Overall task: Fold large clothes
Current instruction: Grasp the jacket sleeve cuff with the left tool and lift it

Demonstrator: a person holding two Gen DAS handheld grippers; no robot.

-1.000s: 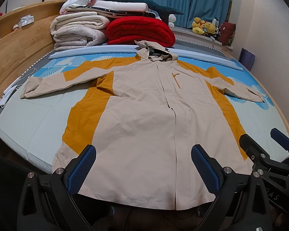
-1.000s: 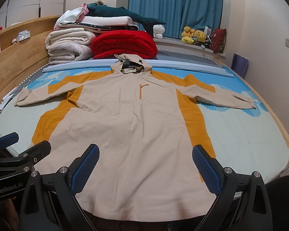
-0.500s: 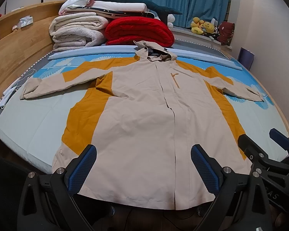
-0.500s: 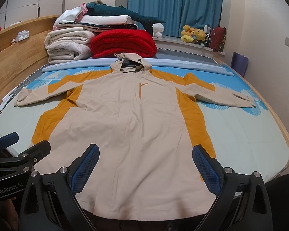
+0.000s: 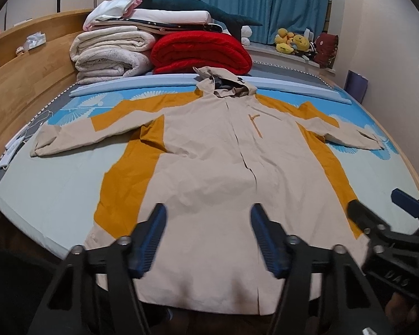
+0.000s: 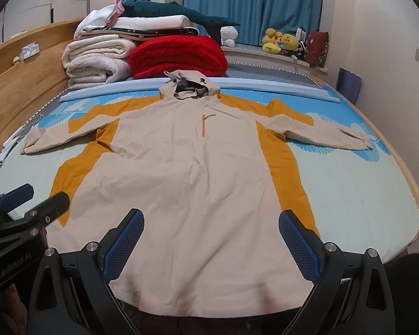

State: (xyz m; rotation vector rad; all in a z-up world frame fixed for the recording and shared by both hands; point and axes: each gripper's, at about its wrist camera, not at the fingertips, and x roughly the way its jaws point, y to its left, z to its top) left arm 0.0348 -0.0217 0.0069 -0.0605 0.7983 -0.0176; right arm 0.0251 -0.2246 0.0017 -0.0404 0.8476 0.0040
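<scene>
A beige hooded jacket (image 5: 209,167) with mustard side panels lies flat, front up, on the bed (image 5: 42,195), sleeves spread to either side and its hem at the near edge. The left gripper (image 5: 208,237) hangs above the hem; its jaws have just been closing and now stand partly apart, with no cloth between them. The right gripper (image 6: 211,241) hovers over the same hem (blue pads wide apart, holding nothing). Beyond the hood, folded white blankets (image 5: 111,53) and a red quilt (image 5: 201,53) are stacked.
</scene>
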